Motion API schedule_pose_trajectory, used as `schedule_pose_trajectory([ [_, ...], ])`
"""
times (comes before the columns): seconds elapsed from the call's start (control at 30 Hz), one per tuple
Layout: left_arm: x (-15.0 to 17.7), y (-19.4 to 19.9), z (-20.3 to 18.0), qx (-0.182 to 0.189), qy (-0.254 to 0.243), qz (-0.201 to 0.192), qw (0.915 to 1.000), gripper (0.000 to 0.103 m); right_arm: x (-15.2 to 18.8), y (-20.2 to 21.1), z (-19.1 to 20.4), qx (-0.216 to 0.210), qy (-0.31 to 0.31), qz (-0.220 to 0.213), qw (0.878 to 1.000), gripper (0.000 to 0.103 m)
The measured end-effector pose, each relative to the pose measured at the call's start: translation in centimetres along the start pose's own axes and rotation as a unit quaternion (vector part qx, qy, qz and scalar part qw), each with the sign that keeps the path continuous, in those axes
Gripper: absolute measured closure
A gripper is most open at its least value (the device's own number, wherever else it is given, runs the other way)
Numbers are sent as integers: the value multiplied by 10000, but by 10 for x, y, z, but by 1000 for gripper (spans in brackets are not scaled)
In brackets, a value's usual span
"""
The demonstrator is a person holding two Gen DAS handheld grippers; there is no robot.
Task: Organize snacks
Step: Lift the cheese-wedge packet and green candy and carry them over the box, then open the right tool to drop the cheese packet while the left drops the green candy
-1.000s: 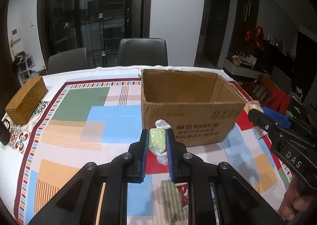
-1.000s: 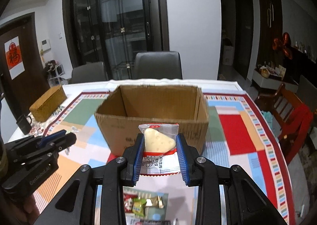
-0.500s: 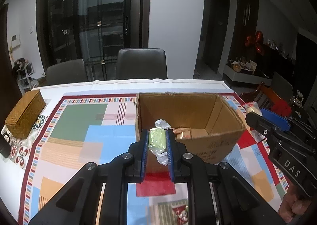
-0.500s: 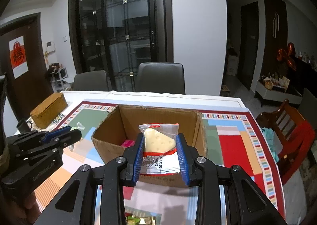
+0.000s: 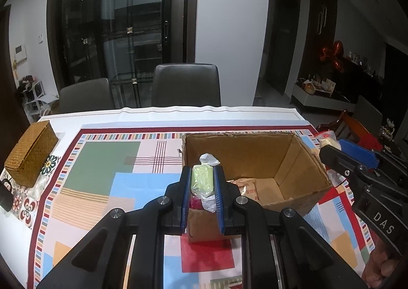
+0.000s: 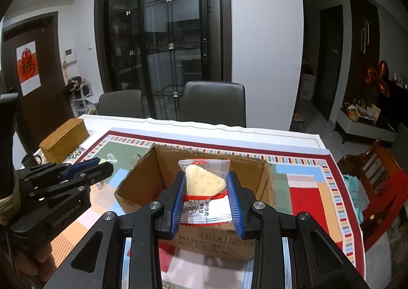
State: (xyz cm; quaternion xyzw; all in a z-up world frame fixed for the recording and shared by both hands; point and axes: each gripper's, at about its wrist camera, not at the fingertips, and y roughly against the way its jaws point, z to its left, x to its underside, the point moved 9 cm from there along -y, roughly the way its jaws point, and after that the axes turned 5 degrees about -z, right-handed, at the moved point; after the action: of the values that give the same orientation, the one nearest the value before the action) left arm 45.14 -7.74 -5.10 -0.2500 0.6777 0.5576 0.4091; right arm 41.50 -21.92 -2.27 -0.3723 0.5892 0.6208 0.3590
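An open cardboard box (image 5: pixel 301 161) stands on the patterned tablecloth, with snack packets lying on its floor (image 5: pixel 247 187). My left gripper (image 5: pixel 202 179) is shut on a green wrapped snack (image 5: pixel 202 180) and holds it above the box's near left corner. My right gripper (image 6: pixel 205 187) is shut on a clear packet with a pale cheese-shaped snack (image 6: pixel 204 182), above the near wall of the box (image 6: pixel 142 179). Each gripper also shows in the other's view: the right one (image 5: pixel 357 166) at the box's right side, the left one (image 6: pixel 76 171) at its left.
A woven straw box (image 5: pixel 30 154) sits at the table's left edge, with a dark mug (image 6: pixel 32 160) next to it. Two dark chairs (image 5: pixel 186 85) stand behind the table. A red wooden chair (image 6: pixel 382 174) stands to the right. More snack packets lie on the cloth below my grippers.
Both grippers have risen and moved forward with their snacks, from in front of the box to above its rim. The inside of the box has come into view.
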Motion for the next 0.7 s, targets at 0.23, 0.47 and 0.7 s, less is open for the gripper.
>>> schedule_pose_trajectory([
  [0.23, -9, -12, 3, -5, -11, -5, 10000, 85, -7, -16, 0, -6, 57, 25, 10000, 69],
  [0.47, -13, -27, 6, 11, 6, 46, 10000, 85, -12, -34, -2, -13, 79, 67, 9999, 69],
  [0.7, -9, -45, 10, -16, 45, 176, 9998, 85, -9, -54, 0, -61, 136, 215, 9997, 69],
])
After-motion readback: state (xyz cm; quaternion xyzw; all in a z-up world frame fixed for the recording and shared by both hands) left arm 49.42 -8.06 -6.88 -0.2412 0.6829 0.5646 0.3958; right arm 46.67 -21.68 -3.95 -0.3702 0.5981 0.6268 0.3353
